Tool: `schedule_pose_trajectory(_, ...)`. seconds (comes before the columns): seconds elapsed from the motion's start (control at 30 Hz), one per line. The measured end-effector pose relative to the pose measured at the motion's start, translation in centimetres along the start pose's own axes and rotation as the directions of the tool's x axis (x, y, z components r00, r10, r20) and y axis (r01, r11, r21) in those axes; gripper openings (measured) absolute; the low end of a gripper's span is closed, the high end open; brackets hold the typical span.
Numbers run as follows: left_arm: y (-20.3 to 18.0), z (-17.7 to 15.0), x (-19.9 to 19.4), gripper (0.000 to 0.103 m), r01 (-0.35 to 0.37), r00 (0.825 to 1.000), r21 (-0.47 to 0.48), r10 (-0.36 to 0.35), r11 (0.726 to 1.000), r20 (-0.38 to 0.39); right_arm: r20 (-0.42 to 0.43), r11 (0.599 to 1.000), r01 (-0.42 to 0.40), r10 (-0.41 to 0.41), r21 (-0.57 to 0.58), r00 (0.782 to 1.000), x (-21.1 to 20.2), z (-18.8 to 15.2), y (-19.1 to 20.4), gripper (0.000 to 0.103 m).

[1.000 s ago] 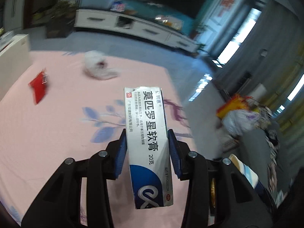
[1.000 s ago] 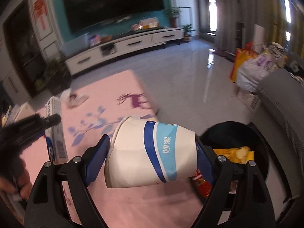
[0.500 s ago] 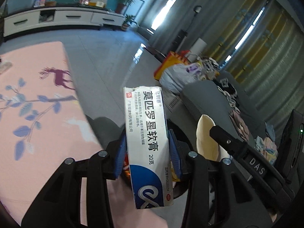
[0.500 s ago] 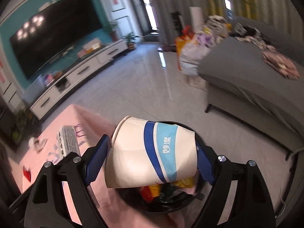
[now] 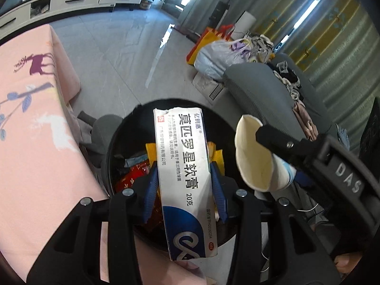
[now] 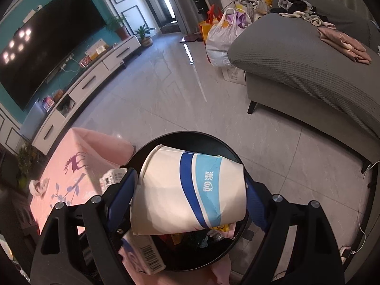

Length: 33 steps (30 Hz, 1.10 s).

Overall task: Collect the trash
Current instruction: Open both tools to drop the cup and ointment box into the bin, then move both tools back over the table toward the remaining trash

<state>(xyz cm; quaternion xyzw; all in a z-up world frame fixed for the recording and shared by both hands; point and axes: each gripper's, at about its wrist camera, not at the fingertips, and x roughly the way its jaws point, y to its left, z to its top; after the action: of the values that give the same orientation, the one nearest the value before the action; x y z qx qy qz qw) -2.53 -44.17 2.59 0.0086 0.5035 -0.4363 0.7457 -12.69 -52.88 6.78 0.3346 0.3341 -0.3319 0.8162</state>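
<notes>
My left gripper is shut on a white and blue ointment box and holds it above the round black trash bin, which has wrappers inside. My right gripper is shut on a white paper cup with blue bands, lying sideways over the same bin. The cup and right gripper show at the right of the left wrist view. The box shows below the cup in the right wrist view.
A table with a pink cloth stands left of the bin; crumpled trash lies on it. A grey sofa is to the right. Bags sit on the tiled floor, a TV cabinet beyond.
Both grippers swung from over the pink table to above the black bin, still holding the box and the cup. The bin now lies directly under both.
</notes>
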Motion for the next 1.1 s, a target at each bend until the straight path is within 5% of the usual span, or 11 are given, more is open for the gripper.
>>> schedule_pose_trajectory(0.2, 0.8, 0.0, 0.1, 0.050, 0.003, 1.000, -0.026, -0.004, 1.000, -0.014, -0.013, 1.000, 0.004, -0.004, -0.016, 1.000, 0.2, 0.0, 0.4, 0.083)
schedule_pose_trajectory(0.33, 1.1, 0.3, -2.0, 0.077, -0.006, 0.999, -0.022, 0.007, 1.000, 0.041, 0.000, 0.999, 0.014, -0.014, -0.036, 1.000, -0.2, 0.0, 0.9, 0.091)
schedule_pose_trajectory(0.57, 2.5, 0.9, -7.2, 0.094, -0.111, 0.983, 0.008, 0.109, 0.994, 0.145, 0.049, 0.996, -0.005, 0.009, -0.087, 0.999, -1.3, -0.2, 3.0, 0.095)
schedule_pose_trajectory(0.93, 9.8, 0.3, -15.6, 0.099, -0.332, 0.906, -0.065, 0.338, 0.941, 0.255, 0.096, 0.971, -0.070, 0.094, -0.227, 0.991, -3.2, -1.4, 8.9, 0.095)
schedule_pose_trajectory(1.1, 16.0, 0.1, -20.7, 0.100, -0.439, 0.841, -0.142, 0.461, 0.887, 0.283, 0.073, 0.930, -0.125, 0.160, -0.346, 0.984, -3.1, -2.9, 15.6, 0.095)
